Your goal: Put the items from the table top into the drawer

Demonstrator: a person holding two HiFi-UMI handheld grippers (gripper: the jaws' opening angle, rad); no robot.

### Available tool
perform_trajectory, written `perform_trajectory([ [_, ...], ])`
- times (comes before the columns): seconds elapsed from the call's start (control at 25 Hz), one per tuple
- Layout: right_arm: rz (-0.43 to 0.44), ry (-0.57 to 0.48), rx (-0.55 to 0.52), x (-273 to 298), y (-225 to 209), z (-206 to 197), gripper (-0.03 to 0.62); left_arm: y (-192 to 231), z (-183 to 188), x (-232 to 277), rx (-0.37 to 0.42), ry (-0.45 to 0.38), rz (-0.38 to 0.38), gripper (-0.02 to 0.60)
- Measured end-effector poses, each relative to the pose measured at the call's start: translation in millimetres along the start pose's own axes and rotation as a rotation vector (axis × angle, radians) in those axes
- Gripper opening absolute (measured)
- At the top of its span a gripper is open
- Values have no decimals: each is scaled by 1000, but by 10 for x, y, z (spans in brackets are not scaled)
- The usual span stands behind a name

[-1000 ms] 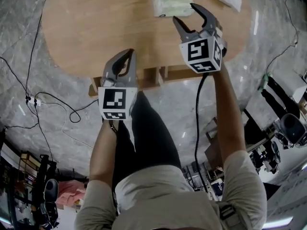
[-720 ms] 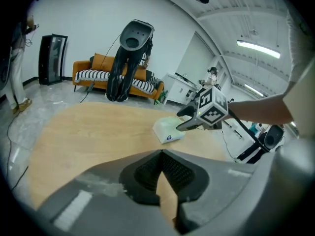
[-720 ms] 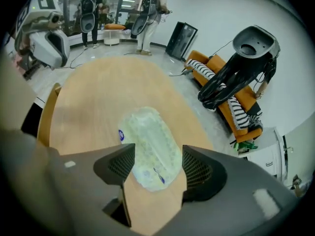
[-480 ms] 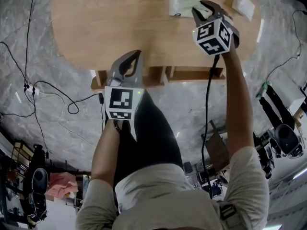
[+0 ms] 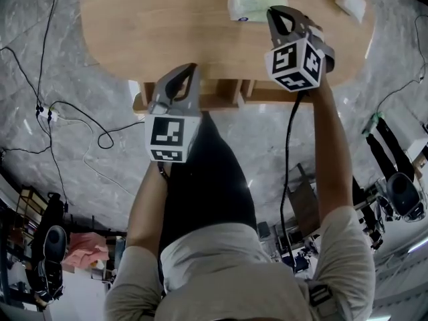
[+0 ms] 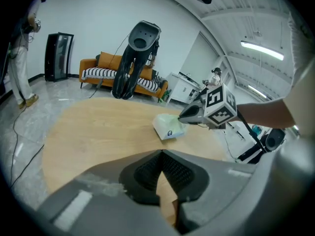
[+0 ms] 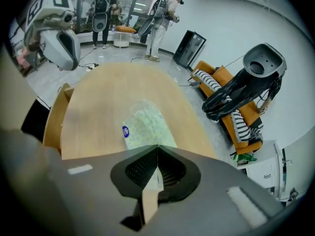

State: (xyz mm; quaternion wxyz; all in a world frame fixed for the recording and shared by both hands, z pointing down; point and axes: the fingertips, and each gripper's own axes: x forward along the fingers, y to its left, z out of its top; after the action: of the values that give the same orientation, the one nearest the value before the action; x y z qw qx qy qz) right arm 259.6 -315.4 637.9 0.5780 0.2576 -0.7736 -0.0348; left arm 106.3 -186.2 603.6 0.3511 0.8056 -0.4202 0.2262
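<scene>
Fingers of the right gripper (image 7: 157, 147) have just closed on the thin edge of the tissue pack (image 7: 147, 124); left gripper (image 6: 161, 152) closed, empty. So slim a pinch may slip on lifting

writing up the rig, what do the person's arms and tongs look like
The left tongs and right tongs are grey with curved jaws, each carrying a white cube of black square markers. A black cable trails from the right one. Short beige sleeves.

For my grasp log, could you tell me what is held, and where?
The right gripper, just closed, pinches the tissue pack by the edge nearest it; the left gripper holds nothing.
</scene>
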Motion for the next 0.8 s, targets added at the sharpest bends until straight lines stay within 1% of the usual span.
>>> perform_trajectory([
  [0.24,21,-75,24,-188,433,445,8,100,-119,-264,6,-4,24,18],
  [0.48,59,-115,29,-314,881,773,8,260,-358,-525,-10,2,53,18],
  [0.64,83,-129,38,-410,1173,939,8,434,-496,-745,-30,1,88,18],
  [0.8,103,-135,56,-501,1449,1021,8,581,-613,-937,-54,-4,115,18],
])
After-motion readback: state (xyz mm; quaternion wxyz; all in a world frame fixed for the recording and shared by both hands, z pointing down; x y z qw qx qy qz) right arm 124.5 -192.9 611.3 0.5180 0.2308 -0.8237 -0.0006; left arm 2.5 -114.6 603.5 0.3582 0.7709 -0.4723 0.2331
